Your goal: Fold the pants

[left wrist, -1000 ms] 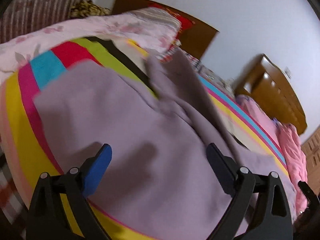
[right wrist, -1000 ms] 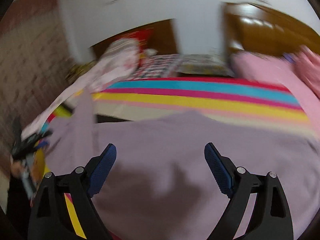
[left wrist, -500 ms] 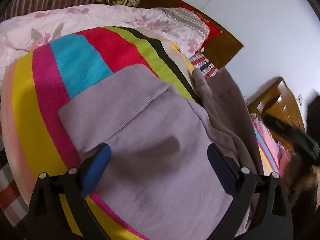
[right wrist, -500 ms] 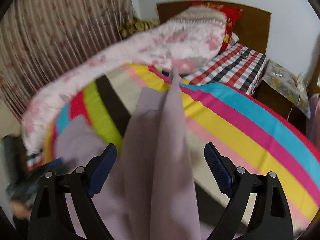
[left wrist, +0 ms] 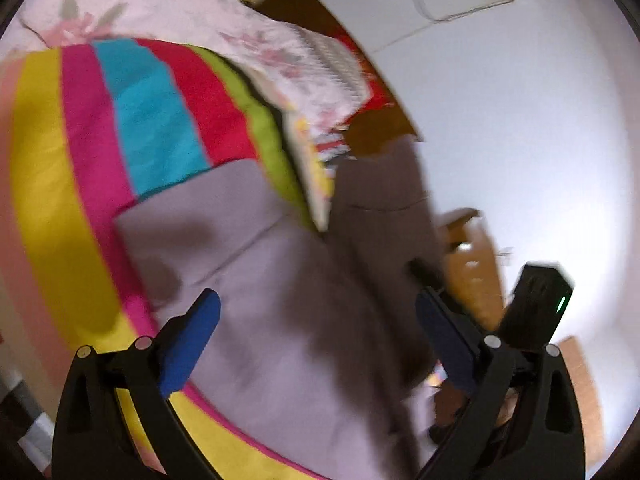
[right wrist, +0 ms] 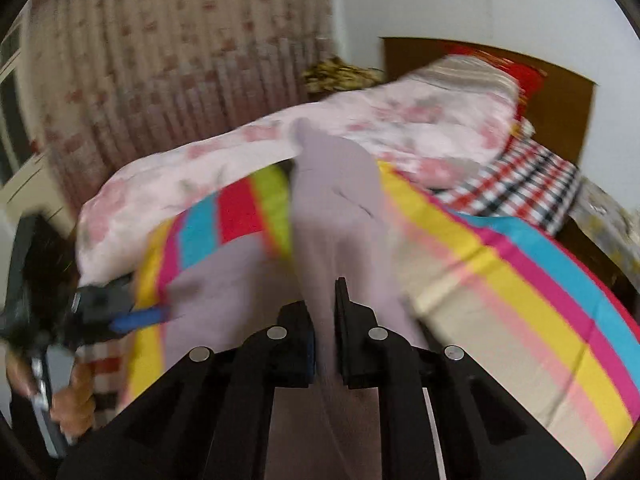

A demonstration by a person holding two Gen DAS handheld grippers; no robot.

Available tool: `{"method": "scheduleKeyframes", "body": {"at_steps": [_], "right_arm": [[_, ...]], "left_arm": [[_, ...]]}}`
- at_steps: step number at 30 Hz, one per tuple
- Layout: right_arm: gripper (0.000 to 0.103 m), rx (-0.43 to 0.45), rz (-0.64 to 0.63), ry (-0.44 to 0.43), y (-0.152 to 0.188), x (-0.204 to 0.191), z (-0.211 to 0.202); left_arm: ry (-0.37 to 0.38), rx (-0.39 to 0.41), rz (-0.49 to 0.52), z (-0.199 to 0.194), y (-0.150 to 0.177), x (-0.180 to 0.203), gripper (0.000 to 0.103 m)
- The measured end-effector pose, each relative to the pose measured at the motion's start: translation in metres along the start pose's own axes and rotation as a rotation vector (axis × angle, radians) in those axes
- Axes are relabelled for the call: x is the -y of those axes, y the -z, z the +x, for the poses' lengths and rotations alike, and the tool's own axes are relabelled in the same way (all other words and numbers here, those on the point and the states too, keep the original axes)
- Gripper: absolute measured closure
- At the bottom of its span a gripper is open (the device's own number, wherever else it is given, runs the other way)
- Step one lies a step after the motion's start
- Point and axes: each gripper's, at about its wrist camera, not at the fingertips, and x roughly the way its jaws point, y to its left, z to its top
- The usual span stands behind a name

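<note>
No text, label or number is legible (frames are blurred).

The pants (right wrist: 340, 216) are a soft lilac cloth, matt, with a fine knitted look. Under them the striped bedcover (right wrist: 520, 280) is a smooth matt cloth in bright colours. The floral quilt (right wrist: 240, 152) looks like soft, padded cotton. The headboard (right wrist: 568, 92) is dark brown wood with a slight shine. The right gripper (right wrist: 325, 344) is matt black plastic with small bright metal pins; the left gripper (left wrist: 316, 340) has blue pads (left wrist: 188, 344), seemingly rubbery.
</note>
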Motion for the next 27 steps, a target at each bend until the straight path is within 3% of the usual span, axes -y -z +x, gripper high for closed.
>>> {"method": "scheduleKeyframes", "body": {"at_steps": [2, 5, 7, 9, 11, 16, 17, 18, 20, 21, 23, 27], "right_arm": [[0.090, -0.005, -0.067, -0.024, 0.014, -0.034, 0.001], [0.090, -0.041, -0.150, -0.011, 0.033, -0.070, 0.014], [0.090, -0.075, -0.165, 0.005, 0.043, -0.077, 0.027], [0.089, -0.104, -0.130, -0.007, 0.052, -0.075, 0.033], [0.089, -0.116, -0.095, -0.021, 0.055, -0.068, 0.030], [0.088, -0.089, -0.020, -0.069, 0.066, -0.062, -0.024], [0.080, -0.071, 0.006, -0.089, 0.073, -0.059, -0.039], [0.043, -0.054, 0.037, -0.111, 0.085, -0.053, -0.058], [0.005, -0.004, 0.078, -0.083, 0.105, -0.045, -0.091], [0.006, 0.049, 0.096, -0.052, 0.120, -0.039, -0.117], [0.006, 0.068, 0.136, 0.026, 0.144, -0.026, -0.151], [0.006, 0.048, 0.254, 0.179, 0.191, 0.008, -0.204]], "left_arm": [[0.048, -0.037, 0.008, 0.004, -0.003, 0.004, 0.005], [0.053, -0.090, 0.022, 0.019, -0.004, 0.005, 0.005], [0.067, -0.123, -0.007, 0.032, -0.003, -0.001, 0.006], [0.053, -0.131, -0.028, 0.040, -0.003, -0.007, 0.015], [0.026, -0.149, -0.063, 0.048, -0.003, -0.017, 0.033], [0.032, -0.130, -0.093, 0.053, -0.001, -0.031, 0.044], [0.031, -0.128, -0.092, 0.052, -0.001, -0.031, 0.046], [0.029, -0.126, -0.088, 0.051, 0.001, -0.032, 0.047], [0.019, -0.123, -0.081, 0.051, -0.001, -0.034, 0.054], [0.011, -0.122, -0.077, 0.051, 0.000, -0.035, 0.057], [0.000, -0.125, -0.064, 0.051, 0.000, -0.037, 0.061], [-0.006, -0.128, -0.054, 0.044, 0.005, -0.040, 0.062]]}}
